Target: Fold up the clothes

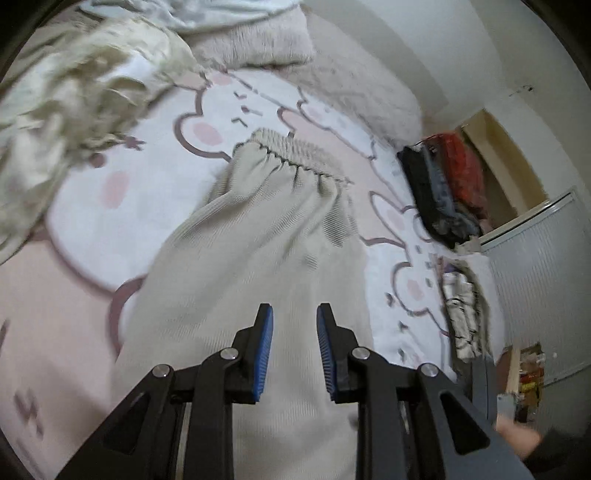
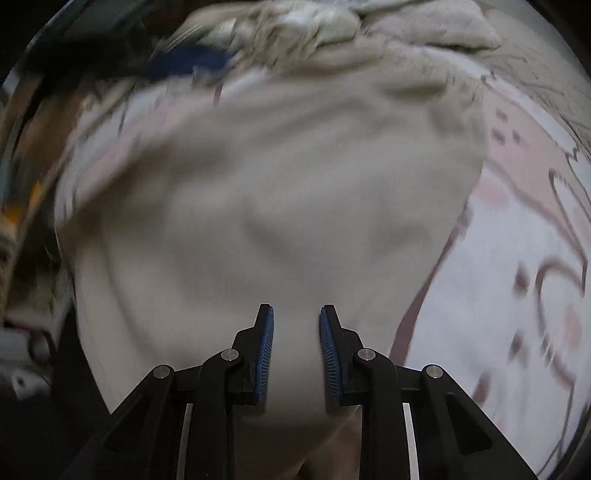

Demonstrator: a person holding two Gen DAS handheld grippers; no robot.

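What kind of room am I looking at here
Most likely a bedroom: pale trousers lie on a bed sheet printed with cartoon rabbits, beside a fluffy blanket and a heap of clothes.

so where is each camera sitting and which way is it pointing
Left wrist: sits on the left gripper, looking along its open fingers down the beige trousers to their gathered waistband, across the bunny-print bedsheet; a hand shows at lower right.
Right wrist: sits on the right gripper, fingers open, close over blurred beige cloth, the heap of laundry beyond; no body part shows.
Shared: the trousers, likely, and the bedsheet.
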